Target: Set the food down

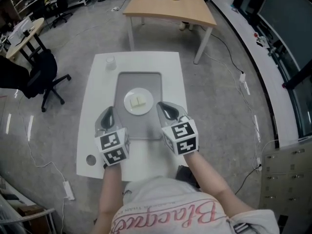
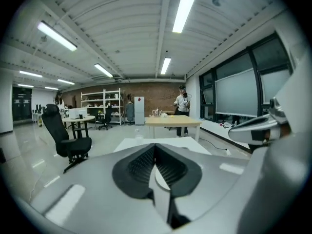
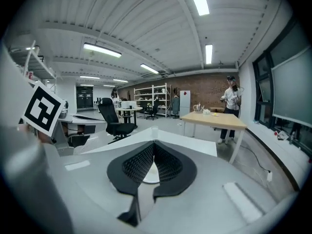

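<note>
A white plate (image 1: pixel 128 104) with a pale piece of food (image 1: pixel 139 101) sits on a grey tray (image 1: pixel 139 79) on the white table (image 1: pixel 97 87). My left gripper (image 1: pixel 108 113) hovers by the tray's left edge, level with the plate. My right gripper (image 1: pixel 165 107) is by the tray's right edge, close to the plate. Both are shut with nothing between the pads. In the left gripper view the black pads (image 2: pixel 141 165) meet, and a sliver of the plate (image 2: pixel 162 179) shows below them. The right gripper view shows the same: pads (image 3: pixel 139 165) together, with the plate (image 3: pixel 148 175) behind the gap.
A clear cup (image 1: pixel 110 62) stands at the table's far left, and a dark round spot (image 1: pixel 90 160) marks the near left corner. Beyond are a wooden table (image 1: pixel 168 6) and a black office chair (image 1: pixel 44 77). A person (image 3: pixel 229 99) stands far off.
</note>
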`<move>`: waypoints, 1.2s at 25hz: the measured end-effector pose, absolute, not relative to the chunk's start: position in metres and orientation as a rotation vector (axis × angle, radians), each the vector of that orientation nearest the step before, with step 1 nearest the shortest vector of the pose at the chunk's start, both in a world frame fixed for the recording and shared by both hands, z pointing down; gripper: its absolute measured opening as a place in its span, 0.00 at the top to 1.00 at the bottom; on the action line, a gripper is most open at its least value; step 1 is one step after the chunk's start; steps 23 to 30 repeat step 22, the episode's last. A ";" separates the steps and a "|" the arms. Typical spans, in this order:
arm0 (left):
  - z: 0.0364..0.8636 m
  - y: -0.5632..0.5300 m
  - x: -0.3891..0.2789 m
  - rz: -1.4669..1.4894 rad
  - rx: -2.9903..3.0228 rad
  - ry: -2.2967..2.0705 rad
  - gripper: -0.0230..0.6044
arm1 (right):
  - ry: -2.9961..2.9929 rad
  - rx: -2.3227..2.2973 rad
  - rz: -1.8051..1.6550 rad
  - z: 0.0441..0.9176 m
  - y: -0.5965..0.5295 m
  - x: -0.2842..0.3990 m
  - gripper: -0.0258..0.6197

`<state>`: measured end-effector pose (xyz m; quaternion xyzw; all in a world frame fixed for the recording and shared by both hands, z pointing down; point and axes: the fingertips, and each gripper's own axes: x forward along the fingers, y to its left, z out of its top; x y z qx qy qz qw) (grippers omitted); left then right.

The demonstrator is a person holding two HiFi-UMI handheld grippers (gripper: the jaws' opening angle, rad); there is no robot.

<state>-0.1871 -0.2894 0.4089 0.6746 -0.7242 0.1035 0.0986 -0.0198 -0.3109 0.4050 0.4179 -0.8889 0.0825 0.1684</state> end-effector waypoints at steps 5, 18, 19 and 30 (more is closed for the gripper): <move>0.368 -0.265 -0.181 0.221 2.063 -2.233 0.96 | -2.596 1.207 0.119 0.371 -0.287 -0.015 0.96; 0.296 -0.205 -0.156 -0.045 2.280 -2.377 0.96 | -2.864 1.152 -0.156 0.315 -0.223 -0.009 0.96; 0.296 -0.202 -0.155 -0.055 2.284 -2.379 0.96 | -2.874 1.151 -0.175 0.312 -0.220 -0.009 0.96; 0.297 -0.191 -0.152 -0.088 2.282 -2.387 0.96 | -2.889 1.147 -0.210 0.308 -0.210 -0.011 0.96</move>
